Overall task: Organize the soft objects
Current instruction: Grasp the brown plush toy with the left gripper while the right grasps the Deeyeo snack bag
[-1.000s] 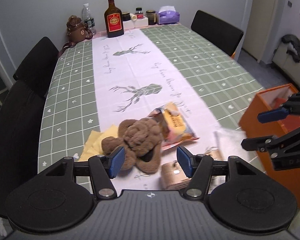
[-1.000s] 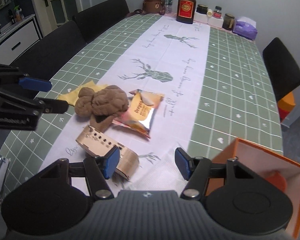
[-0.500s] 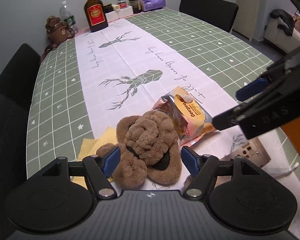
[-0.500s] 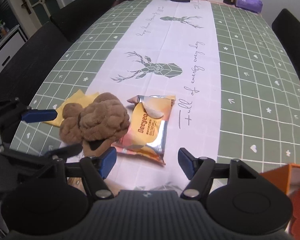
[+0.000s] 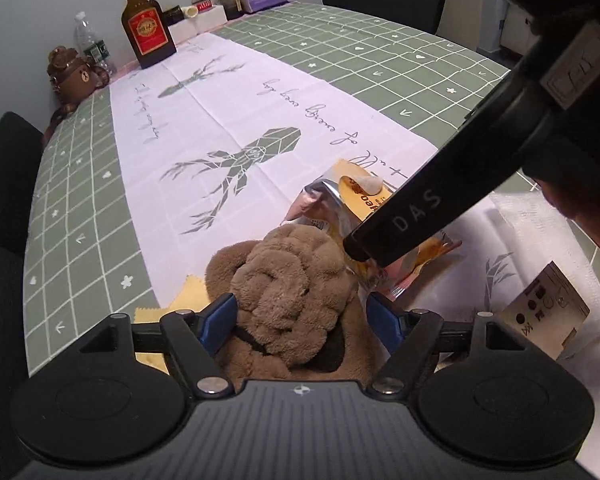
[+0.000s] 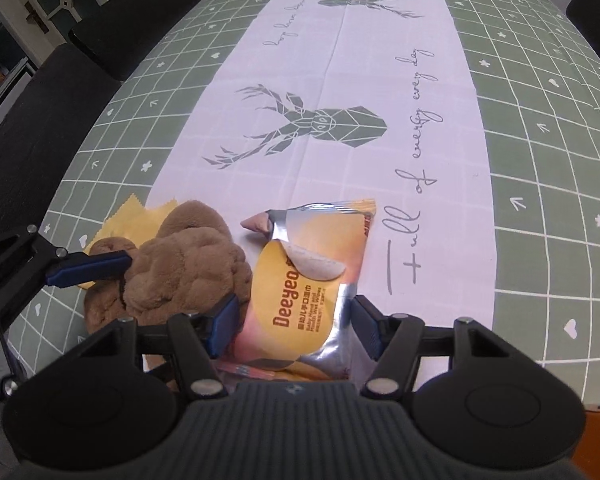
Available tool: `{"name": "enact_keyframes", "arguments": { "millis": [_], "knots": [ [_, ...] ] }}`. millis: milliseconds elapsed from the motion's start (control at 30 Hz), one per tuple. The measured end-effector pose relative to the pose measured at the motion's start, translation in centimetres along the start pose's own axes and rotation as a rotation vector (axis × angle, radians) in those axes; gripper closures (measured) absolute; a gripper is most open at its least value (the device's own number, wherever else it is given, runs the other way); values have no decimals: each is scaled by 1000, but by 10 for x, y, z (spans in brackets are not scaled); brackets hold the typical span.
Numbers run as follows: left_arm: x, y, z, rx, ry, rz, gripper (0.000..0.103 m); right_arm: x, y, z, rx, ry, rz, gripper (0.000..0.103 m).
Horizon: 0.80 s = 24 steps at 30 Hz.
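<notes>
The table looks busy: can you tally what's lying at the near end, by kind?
Plush slippers: 1 brown fluffy slipper, between the open left gripper fingers.
Snack or wipes packets: 1 Deeyeo packet, between the open right gripper fingers.
Cloths: 1 yellow cloth, partly under the slipper.
Cardboard boxes: 1 small box.
Total: 4.

Now lowered and pushed forward: left gripper (image 5: pixel 302 322), with the brown plush slipper (image 5: pixel 292 296) sitting between its open blue pads instead of ahead of them. Likewise closer in: right gripper (image 6: pixel 294 326), straddling the near end of the wipes packet (image 6: pixel 312 284), formerly well short of it. No longer in sight: orange box.
</notes>
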State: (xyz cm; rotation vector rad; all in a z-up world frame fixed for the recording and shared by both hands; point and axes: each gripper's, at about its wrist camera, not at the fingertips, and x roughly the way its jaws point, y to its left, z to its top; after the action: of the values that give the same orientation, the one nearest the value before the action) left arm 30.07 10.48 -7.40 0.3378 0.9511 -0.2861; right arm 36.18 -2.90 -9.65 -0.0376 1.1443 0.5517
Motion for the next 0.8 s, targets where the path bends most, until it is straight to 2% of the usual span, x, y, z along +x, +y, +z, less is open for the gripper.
{"name": "enact_keyframes", "arguments": {
  "millis": [233, 400, 467, 633, 800],
  "knots": [
    [3, 6, 2, -21, -5, -13, 14, 11, -5, -1, 20, 29, 12, 43],
    [-6, 21, 3, -63, 1, -90, 14, 12, -6, -1, 27, 37, 19, 43],
    [-7, 26, 4, -66, 12, -76, 14, 13, -6, -1, 28, 43, 22, 43],
    [5, 23, 8, 9, 46, -13, 14, 14, -6, 0, 26, 47, 21, 43],
    [17, 19, 7, 21, 60, -22, 14, 14, -8, 0, 28, 49, 28, 44]
  ]
}}
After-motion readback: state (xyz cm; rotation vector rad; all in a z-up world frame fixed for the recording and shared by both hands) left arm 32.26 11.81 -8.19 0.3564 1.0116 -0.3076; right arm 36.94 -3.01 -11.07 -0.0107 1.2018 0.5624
